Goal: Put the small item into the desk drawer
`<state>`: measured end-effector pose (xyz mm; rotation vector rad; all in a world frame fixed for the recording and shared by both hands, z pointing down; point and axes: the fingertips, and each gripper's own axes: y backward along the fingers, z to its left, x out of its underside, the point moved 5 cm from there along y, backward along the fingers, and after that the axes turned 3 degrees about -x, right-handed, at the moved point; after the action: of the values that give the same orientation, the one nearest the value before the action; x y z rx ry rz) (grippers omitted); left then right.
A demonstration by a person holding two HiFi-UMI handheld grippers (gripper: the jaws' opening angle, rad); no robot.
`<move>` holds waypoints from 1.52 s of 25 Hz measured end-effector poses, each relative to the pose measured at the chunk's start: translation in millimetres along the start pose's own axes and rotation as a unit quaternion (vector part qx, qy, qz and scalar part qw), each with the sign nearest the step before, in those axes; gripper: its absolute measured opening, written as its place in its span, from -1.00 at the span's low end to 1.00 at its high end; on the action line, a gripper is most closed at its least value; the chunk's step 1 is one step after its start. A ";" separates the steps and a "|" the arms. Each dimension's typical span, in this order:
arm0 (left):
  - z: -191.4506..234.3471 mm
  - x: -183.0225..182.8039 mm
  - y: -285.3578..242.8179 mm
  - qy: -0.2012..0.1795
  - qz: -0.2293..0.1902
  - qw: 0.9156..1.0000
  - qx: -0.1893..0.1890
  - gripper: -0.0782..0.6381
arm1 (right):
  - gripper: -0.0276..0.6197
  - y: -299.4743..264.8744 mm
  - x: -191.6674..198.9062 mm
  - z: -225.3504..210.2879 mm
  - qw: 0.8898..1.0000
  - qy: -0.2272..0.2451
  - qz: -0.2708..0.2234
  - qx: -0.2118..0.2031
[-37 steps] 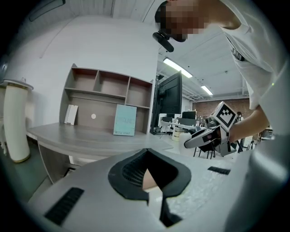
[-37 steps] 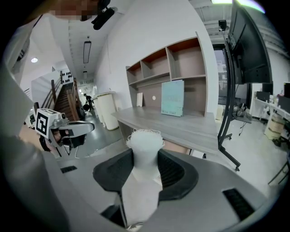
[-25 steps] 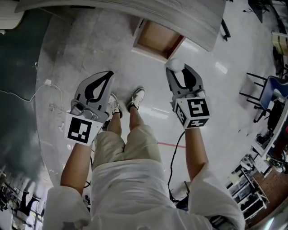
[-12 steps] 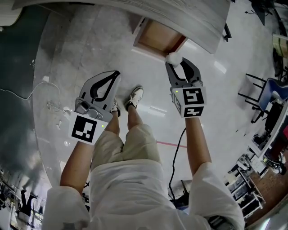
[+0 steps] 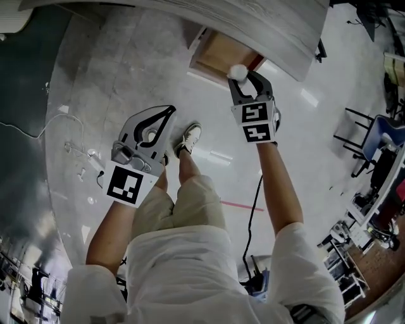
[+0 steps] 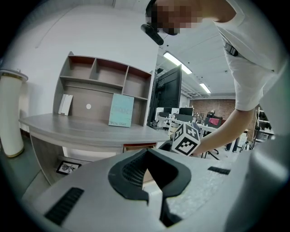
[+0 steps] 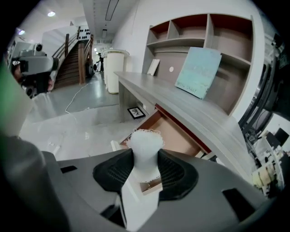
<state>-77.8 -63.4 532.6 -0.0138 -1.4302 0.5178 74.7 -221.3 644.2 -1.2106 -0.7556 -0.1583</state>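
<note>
My right gripper (image 5: 244, 76) is shut on the small item (image 5: 238, 71), a white fluffy-topped piece whose head sticks out past the pads. In the right gripper view the small item (image 7: 145, 144) is squeezed between the black pads of the right gripper (image 7: 145, 164), just over the near edge of the open wooden drawer (image 7: 176, 132). That drawer (image 5: 220, 54) juts out from under the grey desk (image 5: 190, 16). My left gripper (image 5: 168, 112) hangs lower left above the floor, shut and with nothing in it; the left gripper (image 6: 147, 152) points level toward the desk.
On the desk (image 7: 181, 100) stands a shelf unit (image 7: 199, 31) with a teal book (image 7: 198, 71). A framed picture (image 7: 136, 112) leans on the floor under the desk. A white cylinder (image 6: 11, 115) stands at the left end. A cable (image 5: 38, 136) trails on the floor; chairs (image 5: 376, 136) sit at the right.
My right gripper has moved up the picture toward the drawer with the white item still in it, and has rolled somewhat. The left gripper has hardly shifted.
</note>
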 end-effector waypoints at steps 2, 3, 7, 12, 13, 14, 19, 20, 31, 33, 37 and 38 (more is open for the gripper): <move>-1.8 1.2 -0.3 -0.002 0.003 1.000 0.004 -0.77 | -0.41 -10.3 1.5 -1.3 1.000 0.017 0.015 -0.001; -2.2 2.2 0.2 -0.004 0.006 1.000 0.005 -0.77 | -0.41 -14.8 2.4 -1.1 0.999 0.025 0.021 -0.002; -1.2 6.2 2.3 -0.007 0.012 1.000 0.005 -0.77 | -0.41 -29.7 7.7 1.9 0.998 0.051 0.042 -0.006; 5.1 5.6 2.1 -0.004 0.013 1.000 -0.004 -0.77 | -0.41 -44.4 9.3 3.4 0.995 0.076 0.060 -0.013; 5.9 5.7 1.9 -0.002 0.012 1.000 -0.007 -0.77 | -0.41 -47.2 10.1 3.9 0.994 0.085 0.065 -0.015; 6.4 5.8 1.6 -0.002 0.012 1.000 -0.008 -0.77 | -0.41 -50.3 11.3 4.2 0.993 0.094 0.071 -0.017; 8.0 7.3 1.9 -0.005 0.013 1.000 -0.012 -0.77 | -0.41 -64.7 17.7 6.3 0.986 0.129 0.098 -0.024; 8.1 7.3 2.1 -0.005 0.014 1.000 -0.012 -0.77 | -0.41 -66.9 18.9 6.6 0.985 0.135 0.102 -0.027; 13.0 7.9 -2.1 0.000 0.019 0.999 -0.025 -0.77 | -0.41 -88.5 26.1 4.1 0.971 0.195 0.134 -0.040; 13.8 7.7 -3.1 0.002 0.020 0.999 -0.028 -0.77 | -0.41 -91.8 27.0 3.9 0.969 0.199 0.139 -0.042; 16.5 6.3 -4.8 0.012 0.020 0.999 -0.036 -0.77 | -0.41 -96.2 28.1 2.6 0.967 0.203 0.147 -0.043; 17.3 6.5 -5.0 0.013 0.020 0.999 -0.038 -0.77 | -0.40 -97.5 28.5 2.9 0.966 0.206 0.148 -0.044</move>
<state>-92.1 -70.6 543.0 -0.1094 -1.4256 0.4943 46.6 -247.5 738.3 -1.3061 -0.2025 -0.1901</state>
